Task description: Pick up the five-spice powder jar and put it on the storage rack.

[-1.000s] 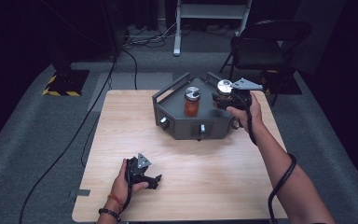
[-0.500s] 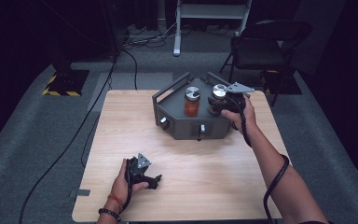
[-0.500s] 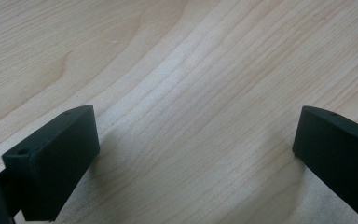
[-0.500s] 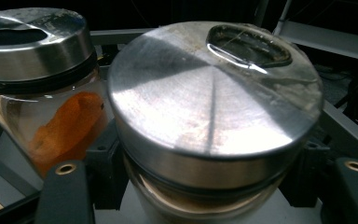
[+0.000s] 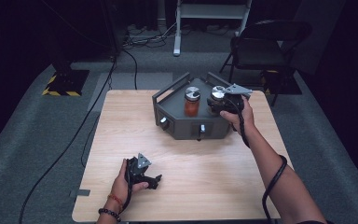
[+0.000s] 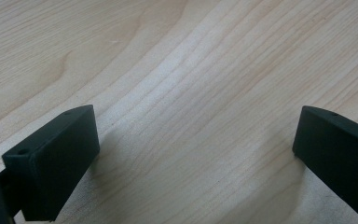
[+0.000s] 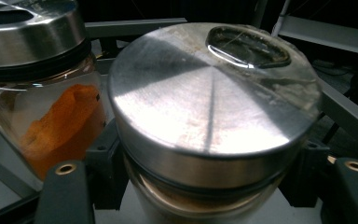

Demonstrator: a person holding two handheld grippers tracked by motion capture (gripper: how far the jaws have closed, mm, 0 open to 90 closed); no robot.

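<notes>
A dark grey rack (image 5: 186,128) stands at the back middle of the wooden table (image 5: 121,121). In it stands a glass jar of orange powder (image 5: 192,103) (image 7: 51,121) with a steel lid. Right beside it is a second steel-lidded jar (image 5: 217,93) (image 7: 209,112), and my right gripper (image 5: 216,103) (image 7: 209,182) is shut on its glass body just under the lid. Whether that jar touches the rack floor is hidden. My left gripper (image 5: 154,181) (image 6: 196,154) rests on the table near the front left, open, with bare wood between its jaws.
Two small knobs (image 5: 164,122) stick out of the rack's front wall. A black folding chair (image 5: 261,46) stands behind the table's right corner. Cables (image 5: 135,60) run over the grey carpet at the left and back.
My right gripper has carried its jar a little left and down, closer to the orange-powder jar. The left gripper has stayed put.
</notes>
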